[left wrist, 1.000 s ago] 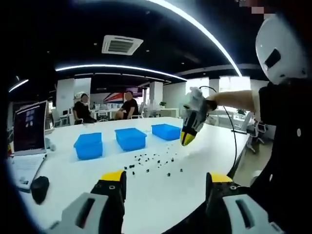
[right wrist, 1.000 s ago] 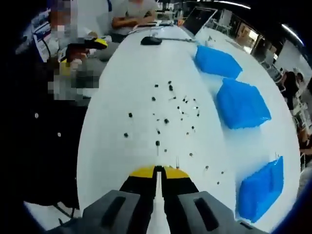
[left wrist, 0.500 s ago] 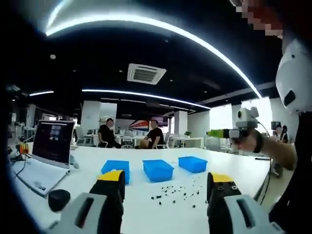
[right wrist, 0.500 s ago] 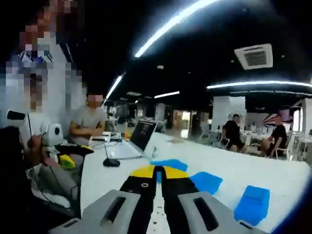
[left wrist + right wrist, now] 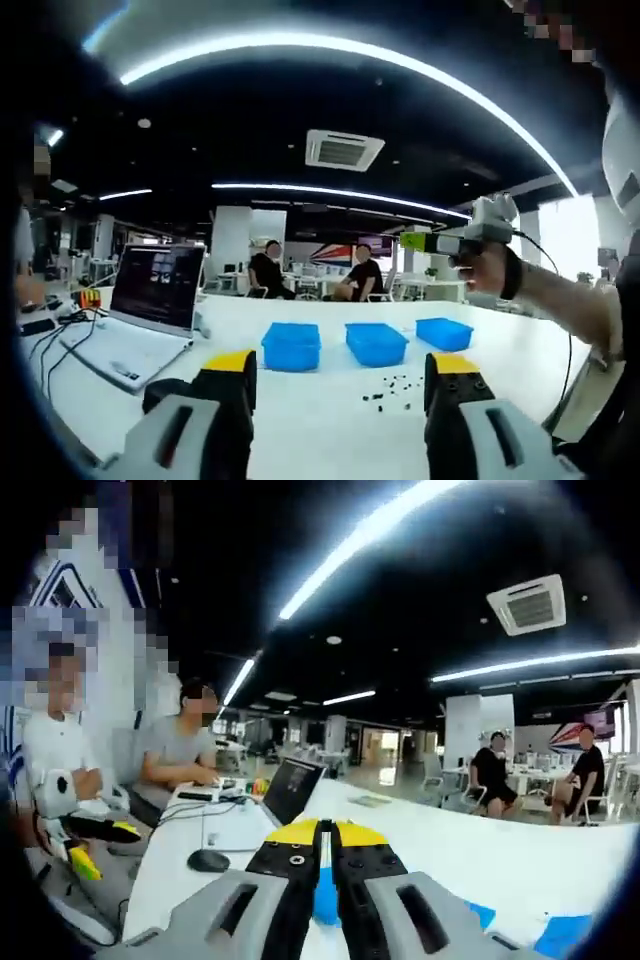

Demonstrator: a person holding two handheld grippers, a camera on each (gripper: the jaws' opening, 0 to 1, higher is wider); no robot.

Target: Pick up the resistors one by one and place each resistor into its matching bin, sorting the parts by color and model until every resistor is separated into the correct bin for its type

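On the white table point(image 5: 320, 420) three blue bins stand in a row: left bin point(image 5: 291, 345), middle bin point(image 5: 376, 342), right bin point(image 5: 444, 333). Several small dark resistors point(image 5: 395, 384) lie scattered in front of them. My left gripper point(image 5: 340, 372) is open and empty, low over the near table. A hand holds my right gripper point(image 5: 412, 240) high above the bins, level and pointing left. In the right gripper view my right gripper point(image 5: 322, 832) is shut with nothing showing between its yellow tips, and a bin corner point(image 5: 567, 935) peeks at lower right.
An open laptop point(image 5: 140, 312) and a black mouse point(image 5: 165, 392) sit at the table's left; the laptop point(image 5: 288, 790) and mouse point(image 5: 208, 860) are also in the right gripper view. A person point(image 5: 183, 752) sits at the table's end. Two people point(image 5: 268, 274) sit far behind.
The right gripper rose from over the resistors to high above the table, still shut, and its view swung up to the room. The left view tilted up and panned left; its jaws stayed open.
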